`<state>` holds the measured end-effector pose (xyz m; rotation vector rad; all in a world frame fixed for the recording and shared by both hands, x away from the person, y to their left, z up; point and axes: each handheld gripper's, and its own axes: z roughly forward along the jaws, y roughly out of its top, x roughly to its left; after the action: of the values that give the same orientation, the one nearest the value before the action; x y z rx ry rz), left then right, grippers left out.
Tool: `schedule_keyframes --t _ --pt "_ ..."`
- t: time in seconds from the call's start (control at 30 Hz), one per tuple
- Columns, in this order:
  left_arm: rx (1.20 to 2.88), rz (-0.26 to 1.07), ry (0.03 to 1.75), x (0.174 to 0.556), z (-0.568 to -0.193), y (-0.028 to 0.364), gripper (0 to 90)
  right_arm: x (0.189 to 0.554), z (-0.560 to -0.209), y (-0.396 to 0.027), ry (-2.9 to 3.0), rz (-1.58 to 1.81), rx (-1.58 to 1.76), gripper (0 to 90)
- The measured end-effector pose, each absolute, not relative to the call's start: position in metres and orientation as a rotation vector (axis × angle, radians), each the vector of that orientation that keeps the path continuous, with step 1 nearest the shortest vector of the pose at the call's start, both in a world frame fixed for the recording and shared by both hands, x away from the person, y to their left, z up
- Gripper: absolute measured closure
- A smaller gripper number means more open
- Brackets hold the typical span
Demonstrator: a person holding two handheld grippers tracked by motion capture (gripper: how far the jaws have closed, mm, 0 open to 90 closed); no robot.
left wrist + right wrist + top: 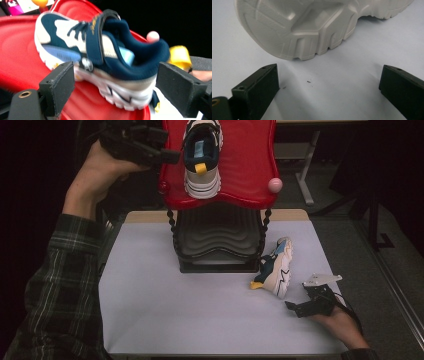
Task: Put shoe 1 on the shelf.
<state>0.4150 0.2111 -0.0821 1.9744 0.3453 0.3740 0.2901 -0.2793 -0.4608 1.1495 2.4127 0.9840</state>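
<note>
A navy, white and blue child's shoe (202, 157) stands on the red top tier (245, 165) of a shoe rack, its yellow heel tab toward me. My left gripper (167, 145) is held high at the shoe's left. In the left gripper view its jaws (117, 80) stand wide apart on either side of the shoe's heel (130, 65), with no pad pressing on it. The matching shoe (275, 267) lies on its side on the table. My right gripper (295, 309) rests low just right of it, open, and faces the white sole (307, 25).
The rack's black lower tier (217, 240) sits under the red one, at the back middle of the pale table (175, 305). A pink ball knob (275, 185) marks the red tier's right corner. Dark floor and table legs lie beyond the right edge.
</note>
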Motion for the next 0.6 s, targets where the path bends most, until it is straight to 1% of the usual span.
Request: schedule_keyframes --t 0.33,0.5,0.53,0.6 --pt "1.972 0.371 0.403 0.386 -0.117 0.240 14.6 0.290 -0.461 -0.279 2.414 0.983 1.149 2.1" --pt "1.963 0.366 0.452 0.368 -0.144 0.258 14.7 0.290 -0.460 -0.279 2.419 0.978 1.148 2.1" --pt "1.963 0.366 0.452 0.368 -0.144 0.258 14.7 0.290 -0.460 -0.279 2.419 0.978 1.148 2.1" --pt "1.969 0.376 0.480 0.359 -0.162 0.265 14.9 0.291 -0.456 -0.280 2.453 0.965 1.168 2.3"
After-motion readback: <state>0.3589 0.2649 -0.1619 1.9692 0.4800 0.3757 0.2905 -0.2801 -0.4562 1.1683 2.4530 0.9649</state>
